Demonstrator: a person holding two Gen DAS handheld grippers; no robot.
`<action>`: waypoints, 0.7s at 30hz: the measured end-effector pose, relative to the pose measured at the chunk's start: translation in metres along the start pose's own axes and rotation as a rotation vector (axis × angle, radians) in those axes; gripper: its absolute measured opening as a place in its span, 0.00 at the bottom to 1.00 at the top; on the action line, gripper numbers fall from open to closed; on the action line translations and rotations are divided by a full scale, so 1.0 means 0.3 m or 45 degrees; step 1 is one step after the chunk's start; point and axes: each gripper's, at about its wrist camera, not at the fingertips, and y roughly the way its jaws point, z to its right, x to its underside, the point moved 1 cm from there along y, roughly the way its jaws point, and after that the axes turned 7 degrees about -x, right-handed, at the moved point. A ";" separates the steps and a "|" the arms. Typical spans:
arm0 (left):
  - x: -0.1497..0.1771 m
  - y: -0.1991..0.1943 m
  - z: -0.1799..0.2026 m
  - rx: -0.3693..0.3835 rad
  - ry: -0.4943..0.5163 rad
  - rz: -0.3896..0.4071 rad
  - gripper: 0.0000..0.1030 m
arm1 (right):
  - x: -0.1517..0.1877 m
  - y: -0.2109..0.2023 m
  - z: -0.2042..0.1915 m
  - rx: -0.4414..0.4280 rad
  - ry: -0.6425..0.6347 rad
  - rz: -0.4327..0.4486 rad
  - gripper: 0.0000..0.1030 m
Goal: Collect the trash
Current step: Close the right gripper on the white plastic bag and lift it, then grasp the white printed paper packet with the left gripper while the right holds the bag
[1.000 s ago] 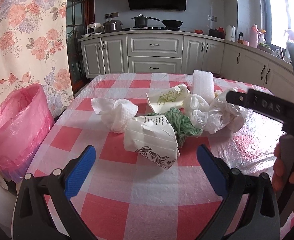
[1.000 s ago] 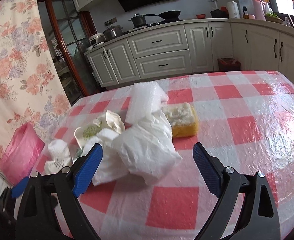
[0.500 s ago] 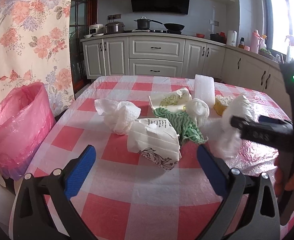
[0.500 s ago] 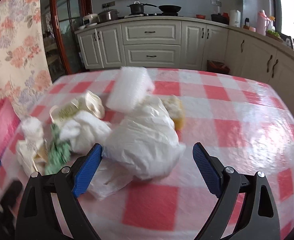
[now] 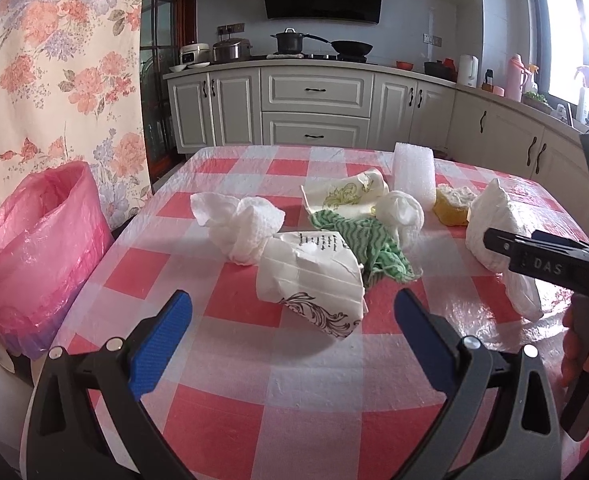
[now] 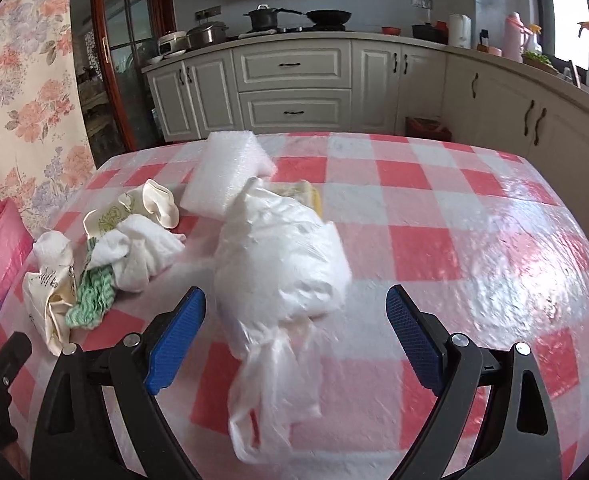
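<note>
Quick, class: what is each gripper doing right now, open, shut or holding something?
Left gripper: open, holding nothing, above the printed paper wad.
Right gripper: open, straddling the white plastic bag, not yet clamped.

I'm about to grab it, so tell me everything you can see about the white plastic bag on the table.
The white plastic bag is thin, crinkled film, bunched into a rounded lump with a loose, flattened tail trailing toward the camera. It lies on the checked tablecloth, its far end against the white foam block and partly hiding a yellow sponge. The right claw is open around its near part, pads not touching it.
</note>
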 end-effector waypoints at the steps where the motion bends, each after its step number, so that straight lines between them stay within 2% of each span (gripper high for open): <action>1: 0.000 0.003 0.000 0.001 0.000 -0.006 0.95 | -0.007 0.009 -0.006 -0.005 -0.004 -0.001 0.84; 3: -0.001 0.009 0.002 0.000 0.005 -0.017 0.94 | -0.021 0.021 -0.016 0.002 -0.030 -0.001 0.79; 8: -0.001 0.022 0.005 0.005 0.017 -0.039 0.94 | -0.013 0.014 -0.017 0.002 -0.034 -0.011 0.45; 10: 0.000 0.029 0.005 0.009 0.017 -0.054 0.92 | -0.001 -0.002 -0.022 0.002 -0.054 -0.003 0.38; 13: 0.000 0.036 0.003 0.015 0.015 -0.069 0.88 | 0.021 -0.034 -0.029 0.010 -0.066 0.016 0.34; 15: -0.001 0.040 -0.002 0.032 0.005 -0.076 0.81 | 0.030 -0.055 -0.029 0.022 -0.064 0.033 0.34; 21: -0.028 0.092 -0.016 0.061 -0.035 -0.114 0.80 | 0.031 -0.061 -0.018 0.034 -0.043 0.045 0.34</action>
